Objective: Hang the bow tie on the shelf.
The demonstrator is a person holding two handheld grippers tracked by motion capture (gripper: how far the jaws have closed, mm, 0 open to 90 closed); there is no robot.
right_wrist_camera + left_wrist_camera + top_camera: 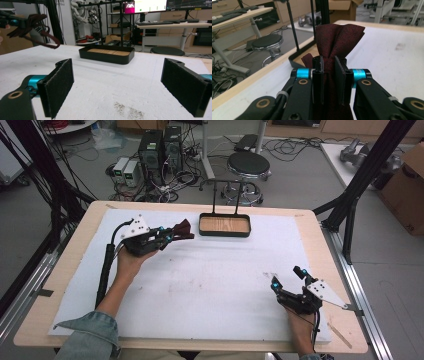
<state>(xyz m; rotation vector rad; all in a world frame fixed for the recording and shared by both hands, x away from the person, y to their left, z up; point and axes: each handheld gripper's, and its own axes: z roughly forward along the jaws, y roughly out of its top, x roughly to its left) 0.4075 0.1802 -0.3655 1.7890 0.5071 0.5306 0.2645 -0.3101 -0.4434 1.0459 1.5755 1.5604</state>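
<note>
My left gripper (172,236) is shut on a dark red cloth piece (183,227), held above the back left of the white mat. In the left gripper view its pads (321,72) pinch the bunched fabric (339,37), which fans out past them. In the right gripper view the cloth (32,22) hangs at the upper left with a thin strap looping below it. A black tray with a wooden floor (224,234) sits at the back middle, just right of the cloth. My right gripper (286,276) rests low at the front right, open, with nothing between its pads (60,85).
A thin black stand (225,195) rises behind the tray. The white mat (200,280) covers most of the wooden table (320,270). Beyond the far edge are a stool (248,165), computers and cables on the floor. A black frame post (360,180) stands at the right.
</note>
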